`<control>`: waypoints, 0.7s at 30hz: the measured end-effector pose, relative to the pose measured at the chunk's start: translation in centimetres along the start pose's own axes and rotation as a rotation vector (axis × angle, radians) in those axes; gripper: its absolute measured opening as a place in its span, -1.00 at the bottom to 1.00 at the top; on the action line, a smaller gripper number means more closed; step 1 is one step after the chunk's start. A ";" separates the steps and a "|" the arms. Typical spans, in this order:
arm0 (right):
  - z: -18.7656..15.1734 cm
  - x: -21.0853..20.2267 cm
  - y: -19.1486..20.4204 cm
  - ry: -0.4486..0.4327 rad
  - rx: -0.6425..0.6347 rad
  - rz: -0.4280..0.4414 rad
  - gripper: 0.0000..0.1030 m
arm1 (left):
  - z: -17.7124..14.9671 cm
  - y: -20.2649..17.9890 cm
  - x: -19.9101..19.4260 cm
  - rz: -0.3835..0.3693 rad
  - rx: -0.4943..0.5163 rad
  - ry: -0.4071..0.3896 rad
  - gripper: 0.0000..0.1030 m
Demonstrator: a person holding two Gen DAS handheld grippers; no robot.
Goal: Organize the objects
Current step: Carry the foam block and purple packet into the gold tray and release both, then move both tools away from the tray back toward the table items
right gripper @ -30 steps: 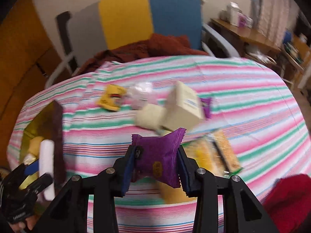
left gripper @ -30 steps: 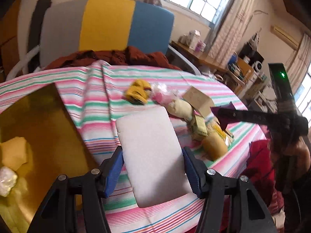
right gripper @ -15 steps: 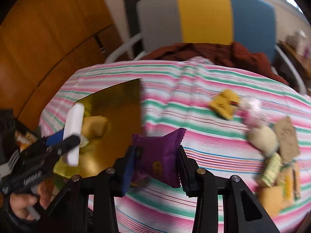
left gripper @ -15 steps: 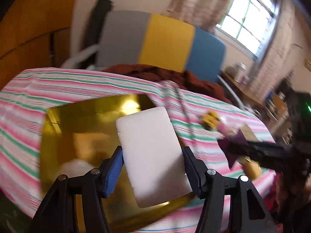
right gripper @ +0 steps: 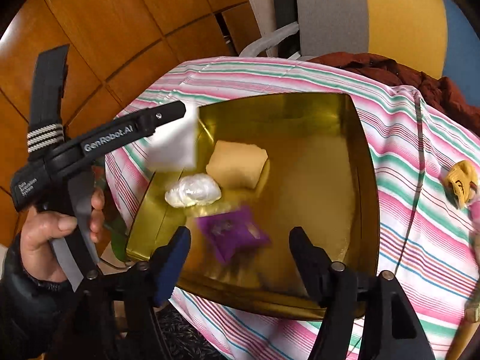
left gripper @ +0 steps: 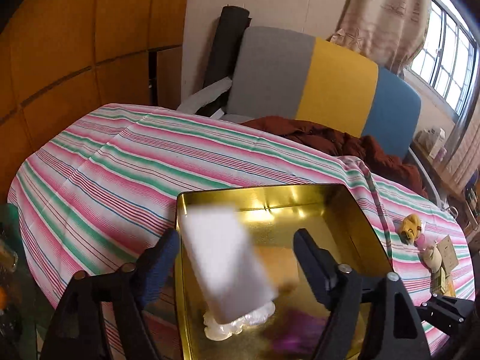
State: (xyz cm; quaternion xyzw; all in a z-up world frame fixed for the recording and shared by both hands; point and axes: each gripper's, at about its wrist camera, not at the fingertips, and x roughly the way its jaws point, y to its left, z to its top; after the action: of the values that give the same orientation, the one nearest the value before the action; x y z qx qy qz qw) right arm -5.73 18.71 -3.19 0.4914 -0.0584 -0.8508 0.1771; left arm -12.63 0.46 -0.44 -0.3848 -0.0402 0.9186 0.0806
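- Striped cloth (left gripper: 120,162) in pink, green and white covers the desk, creased along a few folds.
- On my near side sits a shallow gold tin (right gripper: 364,156), its shiny walls catching the room light.
- My left gripper (left gripper: 237,249) hangs over the tin with its jaws spread wide; a white pad (left gripper: 225,264) shows blurred between them, and I cannot tell whether it touches either jaw.
- My right gripper (right gripper: 240,249) also has its jaws apart, holding nothing; a purple packet (right gripper: 232,232), blurred, lies below them inside the tin.
- Also in the tin: a tan bun-like packet (right gripper: 237,165) and, touching it, a crumpled white wrapper (right gripper: 193,194).
- A hand (right gripper: 54,237) in a dark sleeve holds the left rig at the desk's edge.
- Farther along the cloth, well apart from the tin, lie a yellow toy-like item (left gripper: 411,228) and a few small packets, too small to name.
- Behind the desk stands a chair (left gripper: 315,81) with a grey, yellow and blue back; a rust-red garment (left gripper: 330,141) is heaped at its foot.
- Orange wood panelling (left gripper: 75,30) lines one wall, and a beige curtain (left gripper: 387,15) hangs by a barred window (left gripper: 450,57).
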 end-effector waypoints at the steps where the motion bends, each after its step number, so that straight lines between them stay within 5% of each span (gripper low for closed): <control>1: -0.2 -0.1 0.1 -0.002 -0.004 -0.019 0.38 | -0.2 0.0 0.0 -0.002 0.003 0.002 0.56; 21: -1.8 -3.8 -0.1 -0.196 0.016 -0.295 0.93 | -5.4 -3.0 -5.3 -0.014 0.014 -0.028 0.56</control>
State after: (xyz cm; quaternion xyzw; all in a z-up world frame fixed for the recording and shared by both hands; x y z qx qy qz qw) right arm -2.49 20.33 -1.09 0.4107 -0.0092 -0.9109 0.0398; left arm -4.79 2.50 -0.14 -0.3711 -0.0373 0.9235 0.0892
